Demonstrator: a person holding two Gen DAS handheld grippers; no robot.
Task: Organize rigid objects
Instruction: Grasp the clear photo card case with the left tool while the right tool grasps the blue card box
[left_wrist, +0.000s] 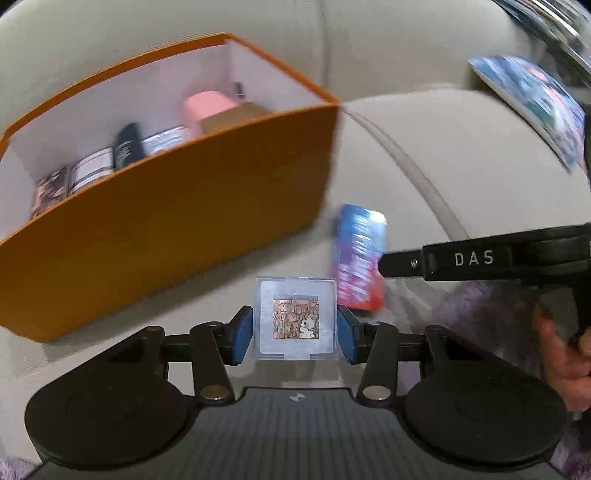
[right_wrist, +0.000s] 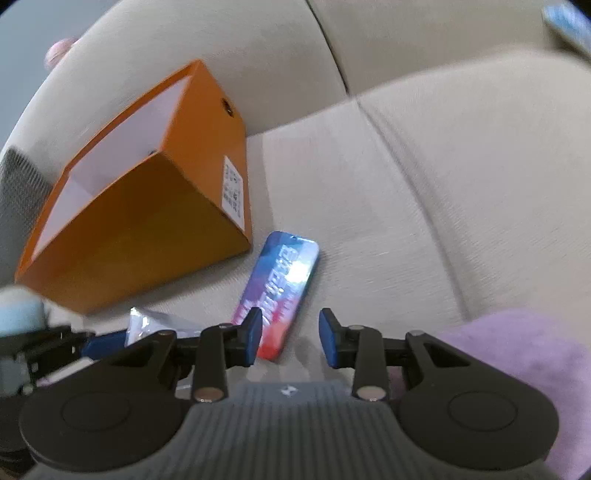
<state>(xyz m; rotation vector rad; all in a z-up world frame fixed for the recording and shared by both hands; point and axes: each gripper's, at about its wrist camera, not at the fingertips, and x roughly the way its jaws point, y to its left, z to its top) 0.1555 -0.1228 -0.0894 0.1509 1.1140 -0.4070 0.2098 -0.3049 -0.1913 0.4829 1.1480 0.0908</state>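
Left gripper (left_wrist: 294, 334) has its blue pads clamped on the side edges of a clear square case (left_wrist: 295, 320) with a rabbit print, held flat-on, probably so it can drop upright into the row inside the orange box (left_wrist: 166, 229) just beyond. Right gripper (right_wrist: 290, 338) hangs partly open and empty over the near end of a blue-red card pack (right_wrist: 282, 288) lying on the beige sofa cushion (right_wrist: 424, 206) beside the box, seemingly lined up to straddle it.

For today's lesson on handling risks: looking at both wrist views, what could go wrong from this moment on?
1. The left gripper pinches the clear square plastic case only by its side edges; it could twist or slip out on the way to the open orange cardboard box.
2. The right gripper is open, and one pad overlaps the glossy blue-and-red flat pack lying on the beige sofa cushion; closing off-centre may push it away.
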